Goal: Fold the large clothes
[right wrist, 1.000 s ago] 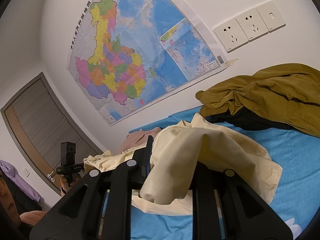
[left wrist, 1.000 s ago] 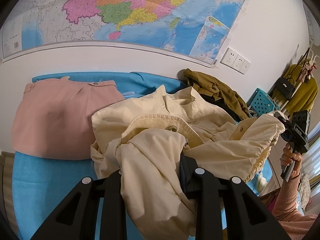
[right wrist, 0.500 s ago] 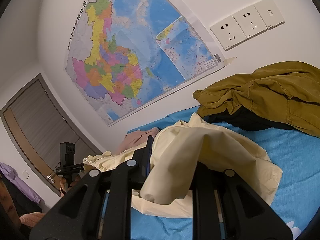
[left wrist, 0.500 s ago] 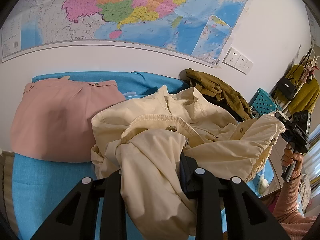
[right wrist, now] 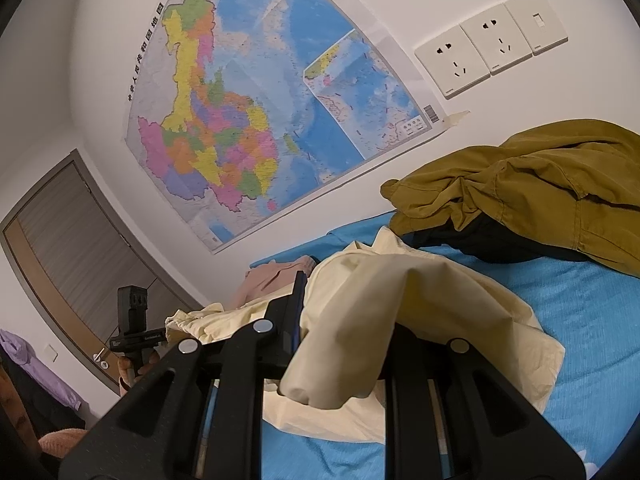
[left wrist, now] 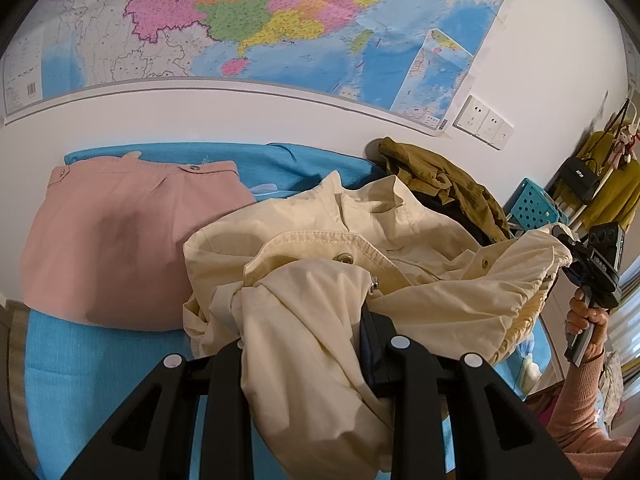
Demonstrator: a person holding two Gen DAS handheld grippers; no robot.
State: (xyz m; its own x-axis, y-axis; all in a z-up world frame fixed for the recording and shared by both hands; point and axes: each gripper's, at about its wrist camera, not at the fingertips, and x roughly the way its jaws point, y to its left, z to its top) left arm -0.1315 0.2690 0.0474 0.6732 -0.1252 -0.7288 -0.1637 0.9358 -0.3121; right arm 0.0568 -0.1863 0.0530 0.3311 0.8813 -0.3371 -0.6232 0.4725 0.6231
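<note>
A cream jacket (left wrist: 344,256) lies bunched on the blue bed cover (left wrist: 92,380). My left gripper (left wrist: 308,328) is shut on a fold of it, with cloth draped over the fingers. My right gripper (right wrist: 340,320) is shut on another part of the same cream jacket (right wrist: 440,292), lifted off the bed. The right gripper also shows at the far right of the left wrist view (left wrist: 592,268), holding the jacket's gathered hem. The left gripper shows at the left of the right wrist view (right wrist: 134,328).
A folded pink garment (left wrist: 120,240) lies on the bed to the left. An olive jacket (right wrist: 520,184) over dark cloth is heaped by the wall. A map (left wrist: 240,20) and wall sockets (right wrist: 488,52) hang above. A teal basket (left wrist: 534,208) and a door (right wrist: 72,264) stand off the bed.
Both grippers have crept slightly forward and up with the jacket; the grips are unchanged.
</note>
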